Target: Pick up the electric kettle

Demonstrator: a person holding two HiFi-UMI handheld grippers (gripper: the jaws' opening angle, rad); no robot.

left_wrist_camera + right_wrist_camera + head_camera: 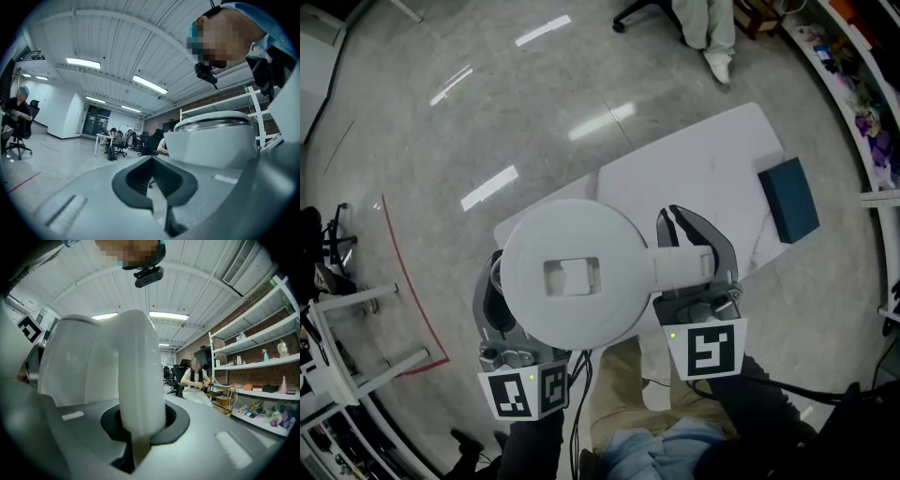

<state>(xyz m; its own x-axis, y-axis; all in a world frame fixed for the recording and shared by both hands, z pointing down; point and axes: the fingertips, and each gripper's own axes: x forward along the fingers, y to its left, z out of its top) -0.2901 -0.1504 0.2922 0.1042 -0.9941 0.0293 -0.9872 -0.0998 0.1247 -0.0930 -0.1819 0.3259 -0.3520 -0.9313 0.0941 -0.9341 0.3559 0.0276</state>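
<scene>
The white electric kettle [572, 277] hangs above the table and fills the middle of the head view, lid up. Its handle [682, 266] points right, and my right gripper [689, 246] is shut on it. In the right gripper view the handle [140, 380] stands upright between the dark pads of the right gripper [140, 427], with the kettle body [75, 366] to the left. My left gripper [494, 295] sits at the kettle's left side, partly hidden under the lid's edge. In its own view the left gripper [152, 180] is shut on nothing, with the kettle [215, 138] close on the right.
A white table [694, 169] lies below, with a dark teal box [789, 197] near its right end. Shelves [862, 94] run along the right, a metal rack [356, 319] stands at the left, and a person's legs [712, 37] show at the top.
</scene>
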